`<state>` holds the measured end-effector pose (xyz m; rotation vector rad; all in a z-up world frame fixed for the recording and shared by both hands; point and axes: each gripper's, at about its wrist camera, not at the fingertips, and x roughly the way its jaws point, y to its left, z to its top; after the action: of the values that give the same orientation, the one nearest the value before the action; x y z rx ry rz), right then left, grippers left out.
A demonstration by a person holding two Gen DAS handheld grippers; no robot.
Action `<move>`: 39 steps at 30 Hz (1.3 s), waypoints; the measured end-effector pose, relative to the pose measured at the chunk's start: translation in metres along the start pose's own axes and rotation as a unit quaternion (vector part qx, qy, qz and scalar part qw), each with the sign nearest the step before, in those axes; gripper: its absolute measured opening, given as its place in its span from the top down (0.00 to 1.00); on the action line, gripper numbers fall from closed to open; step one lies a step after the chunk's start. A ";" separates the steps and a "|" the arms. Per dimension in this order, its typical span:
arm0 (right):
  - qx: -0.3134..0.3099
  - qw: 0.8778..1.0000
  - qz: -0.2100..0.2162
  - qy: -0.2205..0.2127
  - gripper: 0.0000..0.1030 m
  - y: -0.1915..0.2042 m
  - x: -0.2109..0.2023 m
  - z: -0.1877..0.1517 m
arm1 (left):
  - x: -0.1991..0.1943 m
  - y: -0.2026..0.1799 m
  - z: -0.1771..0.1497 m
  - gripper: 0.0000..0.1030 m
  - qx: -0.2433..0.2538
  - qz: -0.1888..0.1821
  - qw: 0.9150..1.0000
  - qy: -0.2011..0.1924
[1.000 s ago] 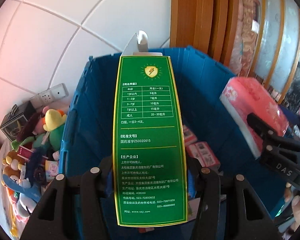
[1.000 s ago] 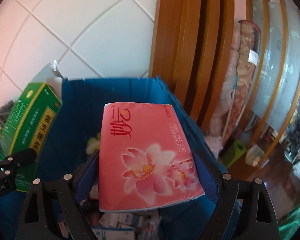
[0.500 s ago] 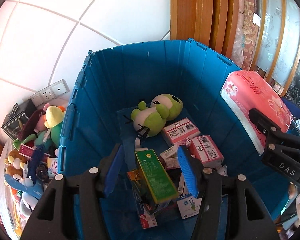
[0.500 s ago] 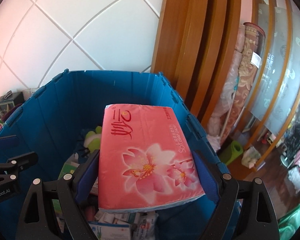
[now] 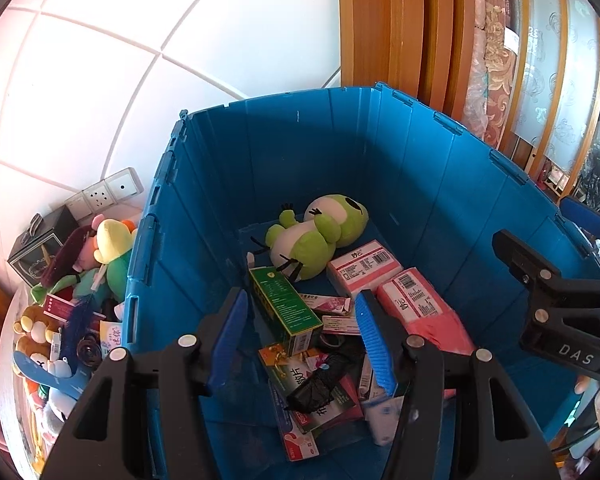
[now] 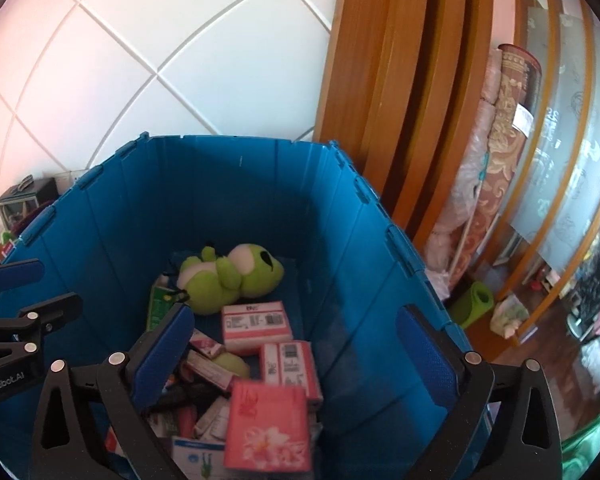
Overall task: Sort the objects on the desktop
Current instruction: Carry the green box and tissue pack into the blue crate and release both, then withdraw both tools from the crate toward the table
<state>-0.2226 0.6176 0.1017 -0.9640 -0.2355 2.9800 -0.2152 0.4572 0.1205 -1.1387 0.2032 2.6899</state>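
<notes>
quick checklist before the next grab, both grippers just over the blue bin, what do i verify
1. Left gripper open and holding nothing: ok.
2. Right gripper open and holding nothing: ok.
3. Pink tissue pack inside the blue bin: ok, though it is blurred, so whether it has settled: cannot tell.
4. Green medicine box inside the bin, lying beside the green frog plush: ok.
5. More items left to sort: ok, a pile of plush toys sits outside the bin on the left gripper's side.
6. Clear path from the bin to that pile: cannot tell, the bin wall hides part of it.
</notes>
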 end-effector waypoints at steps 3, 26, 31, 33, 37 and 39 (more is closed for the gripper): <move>0.003 1.000 -0.011 -0.004 0.00 0.000 -0.001 0.000 | -0.002 -0.001 -0.001 0.45 0.004 0.006 1.000 -0.007; 0.092 0.993 -0.007 -0.080 0.00 0.010 -0.046 -0.013 | -0.132 0.064 -0.043 0.16 -0.009 0.022 0.979 -0.200; 0.066 0.991 0.025 -0.115 0.00 0.056 -0.083 -0.010 | -0.149 0.107 -0.060 0.16 -0.049 0.041 0.976 -0.206; 0.052 0.989 0.044 -0.128 0.00 0.079 -0.097 -0.008 | -0.153 0.127 -0.068 0.16 -0.063 0.042 0.977 -0.201; 0.028 0.987 0.077 -0.138 0.00 0.128 -0.116 -0.007 | -0.161 0.172 -0.089 0.16 -0.087 0.054 0.978 -0.184; 0.019 0.985 0.093 -0.145 0.00 0.152 -0.124 -0.006 | -0.164 0.193 -0.102 0.16 -0.100 0.056 0.977 -0.182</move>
<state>-0.1111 0.4619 0.1476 -0.5744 -0.0928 3.2757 -0.0809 0.2263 0.1768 -0.6748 -0.0664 3.0120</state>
